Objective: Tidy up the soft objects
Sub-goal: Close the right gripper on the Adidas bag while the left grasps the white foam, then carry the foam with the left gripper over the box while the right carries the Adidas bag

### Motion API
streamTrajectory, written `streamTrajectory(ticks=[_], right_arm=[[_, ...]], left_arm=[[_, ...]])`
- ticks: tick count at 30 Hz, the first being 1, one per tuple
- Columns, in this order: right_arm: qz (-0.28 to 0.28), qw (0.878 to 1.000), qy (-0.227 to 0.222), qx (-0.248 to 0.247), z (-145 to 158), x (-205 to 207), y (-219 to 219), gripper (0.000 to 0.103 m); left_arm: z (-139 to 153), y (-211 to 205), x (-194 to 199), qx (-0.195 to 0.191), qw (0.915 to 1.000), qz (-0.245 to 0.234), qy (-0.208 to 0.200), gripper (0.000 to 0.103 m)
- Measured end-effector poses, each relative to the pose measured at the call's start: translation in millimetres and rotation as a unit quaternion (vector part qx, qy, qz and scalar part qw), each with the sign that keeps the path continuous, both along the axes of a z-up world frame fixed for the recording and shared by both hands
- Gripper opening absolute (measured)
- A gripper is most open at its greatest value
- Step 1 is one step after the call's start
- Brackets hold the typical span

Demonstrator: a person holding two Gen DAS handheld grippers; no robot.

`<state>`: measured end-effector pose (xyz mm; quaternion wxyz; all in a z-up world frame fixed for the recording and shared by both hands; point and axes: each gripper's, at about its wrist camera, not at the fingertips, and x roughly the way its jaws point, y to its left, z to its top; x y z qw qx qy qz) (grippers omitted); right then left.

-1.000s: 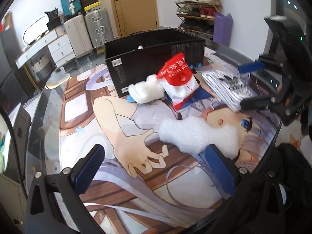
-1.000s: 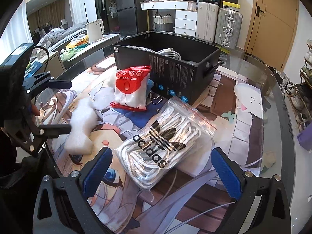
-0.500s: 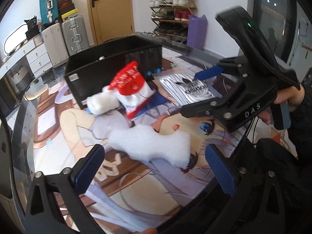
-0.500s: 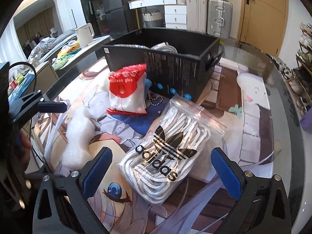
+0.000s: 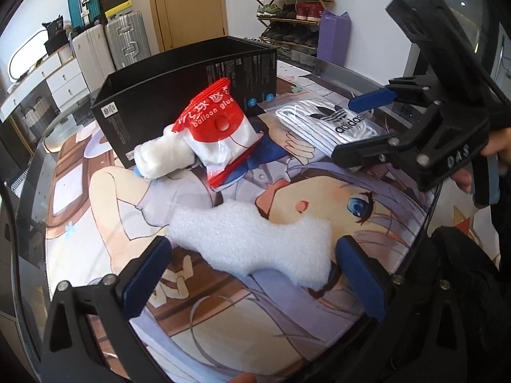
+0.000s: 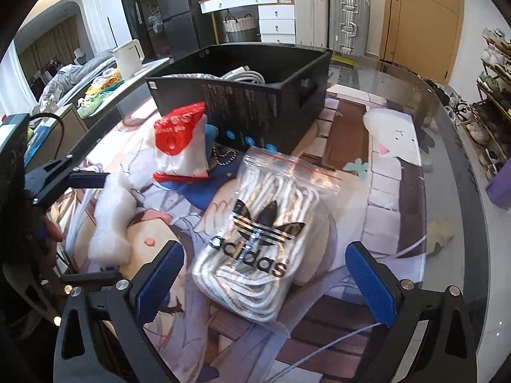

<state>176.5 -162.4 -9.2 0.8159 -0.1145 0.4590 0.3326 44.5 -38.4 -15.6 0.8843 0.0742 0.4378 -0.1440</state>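
A white foam piece [image 5: 255,242] lies on the printed mat, just ahead of and between the open fingers of my left gripper [image 5: 252,274]; it also shows in the right wrist view [image 6: 110,220]. A clear zip bag of white laces marked adidas [image 6: 258,239] lies just ahead of my open right gripper [image 6: 265,282], also in the left wrist view [image 5: 325,124]. A red and white balloon glue bag [image 5: 217,131] leans against a black open box [image 5: 191,92], beside a white soft roll [image 5: 163,156]. The right gripper shows in the left wrist view [image 5: 367,127].
The black box [image 6: 255,95] holds white cables and stands at the back of the mat. The glass table edge [image 6: 460,159] curves on the right. A small bead chain [image 6: 223,154] lies by the box. Suitcases, drawers and a shoe rack stand beyond.
My left gripper has come closer to the foam piece, which now lies between its fingers. My right gripper has moved closer over the adidas bag. Both stay open.
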Motion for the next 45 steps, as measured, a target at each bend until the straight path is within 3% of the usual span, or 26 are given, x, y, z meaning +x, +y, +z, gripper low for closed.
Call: streamTrajectory(ticks=[8, 11, 28, 29, 31, 35, 37, 40, 45], right_arm=[[-0.003, 1.000, -0.008, -0.030, -8.2, -3.2, 12.6, 0.102], [-0.004, 1.000, -0.006, -0.027, -7.9, -2.5, 12.4, 0.102], [-0.011, 1.000, -0.013, -0.023, -4.2, -3.1, 10.9, 0.101], [-0.011, 1.000, -0.013, -0.022, -4.0, -3.6, 11.2, 0.100], [-0.012, 1.000, -0.014, -0.019, -3.8, -4.5, 10.8, 0.086], [-0.018, 0.999, -0.021, -0.019, -3.7, -6.8, 7.9, 0.076], [-0.021, 0.999, -0.023, -0.017, -2.7, -7.5, 5.8, 0.064], [-0.028, 0.999, -0.029, -0.015, -2.3, -7.8, 2.4, 0.055], [-0.027, 0.999, -0.037, -0.012, -0.8, -9.5, -2.3, 0.050]], left_arm=[[-2.6, 3.3, 5.0, -0.010, 0.9996, 0.024, 0.003, 0.103], [-0.6, 4.2, 2.5, -0.013, 0.9996, 0.022, -0.007, 0.091], [9.9, 19.9, 0.9, 0.001, 0.9961, 0.080, -0.038, 0.091], [11.1, 20.6, 1.1, 0.003, 0.9957, 0.083, -0.041, 0.091], [14.2, 21.7, 1.7, 0.008, 0.9944, 0.093, -0.049, 0.091], [21.6, 24.7, 2.3, 0.024, 0.9912, 0.113, -0.066, 0.091], [24.7, 26.7, 1.7, 0.034, 0.9890, 0.123, -0.075, 0.091], [27.5, 27.1, 0.6, 0.048, 0.9858, 0.136, -0.087, 0.091], [34.3, 32.3, 1.5, 0.053, 0.9819, 0.153, -0.097, 0.091]])
